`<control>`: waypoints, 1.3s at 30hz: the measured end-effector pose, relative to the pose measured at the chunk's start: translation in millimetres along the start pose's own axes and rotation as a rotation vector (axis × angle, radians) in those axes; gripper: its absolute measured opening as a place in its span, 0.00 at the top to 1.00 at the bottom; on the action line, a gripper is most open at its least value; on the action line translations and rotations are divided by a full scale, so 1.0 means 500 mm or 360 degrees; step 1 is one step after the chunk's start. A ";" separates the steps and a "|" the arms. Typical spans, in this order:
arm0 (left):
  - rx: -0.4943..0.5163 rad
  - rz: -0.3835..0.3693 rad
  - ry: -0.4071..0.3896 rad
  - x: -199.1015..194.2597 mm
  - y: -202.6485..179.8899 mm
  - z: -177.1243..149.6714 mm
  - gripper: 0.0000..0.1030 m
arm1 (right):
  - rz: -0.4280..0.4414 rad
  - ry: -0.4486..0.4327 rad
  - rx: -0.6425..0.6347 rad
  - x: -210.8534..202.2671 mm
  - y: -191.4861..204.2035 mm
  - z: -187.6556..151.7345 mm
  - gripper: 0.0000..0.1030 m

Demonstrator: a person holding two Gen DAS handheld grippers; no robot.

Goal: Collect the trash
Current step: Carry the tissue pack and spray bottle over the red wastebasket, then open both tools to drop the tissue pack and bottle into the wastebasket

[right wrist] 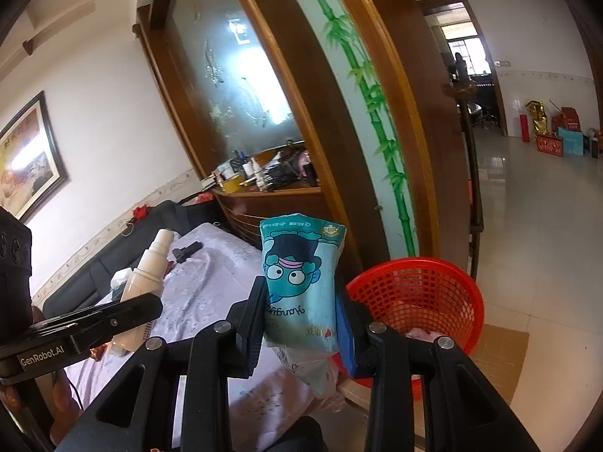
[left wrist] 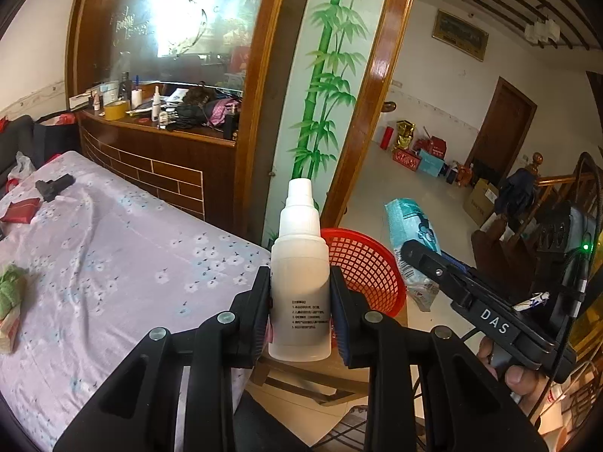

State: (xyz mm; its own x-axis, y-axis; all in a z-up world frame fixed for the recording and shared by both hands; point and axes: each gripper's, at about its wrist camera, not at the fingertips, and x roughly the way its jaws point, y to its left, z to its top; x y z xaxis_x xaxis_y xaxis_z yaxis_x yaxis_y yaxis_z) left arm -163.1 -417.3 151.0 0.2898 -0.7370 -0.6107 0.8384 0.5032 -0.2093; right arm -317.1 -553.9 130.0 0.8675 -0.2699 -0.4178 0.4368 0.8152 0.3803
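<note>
My left gripper (left wrist: 300, 309) is shut on a white plastic bottle (left wrist: 300, 263) and holds it upright, in the air in front of the red mesh basket (left wrist: 365, 267). The bottle also shows in the right wrist view (right wrist: 145, 282). My right gripper (right wrist: 299, 316) is shut on a teal cartoon-printed packet (right wrist: 301, 275), held just left of the basket (right wrist: 422, 290). The packet also shows in the left wrist view (left wrist: 410, 233), beside the basket. The basket stands on a low wooden stool and holds some pale scraps.
A bed with a lilac floral sheet (left wrist: 113, 256) lies to the left, with a black object (left wrist: 54, 186), a red packet (left wrist: 20, 209) and a green-and-white wrapper (left wrist: 11, 301) on it. A cluttered wooden counter (left wrist: 169, 120) stands behind. Tiled floor (right wrist: 535, 226) opens to the right.
</note>
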 end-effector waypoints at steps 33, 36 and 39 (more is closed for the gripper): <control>0.0008 -0.0240 0.0353 0.324 -0.043 -0.001 0.72 | -0.0197 0.0144 0.0257 0.093 -0.181 -0.002 0.65; 0.0022 -0.0242 0.0356 0.343 -0.045 -0.014 0.72 | -0.0263 0.0142 0.0249 0.102 -0.192 -0.007 0.61; 0.0008 -0.0258 0.0393 0.361 -0.038 -0.024 0.51 | -0.0261 0.0169 0.0250 0.118 -0.201 -0.011 0.55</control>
State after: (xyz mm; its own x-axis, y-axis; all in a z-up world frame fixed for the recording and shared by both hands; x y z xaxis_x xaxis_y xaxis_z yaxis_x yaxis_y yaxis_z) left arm -132.5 -554.6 35.4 0.0314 -0.6750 -0.7372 0.8671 0.3852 -0.3158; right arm -311.1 -649.1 62.5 0.7555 -0.3300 -0.5659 0.6087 0.6731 0.4201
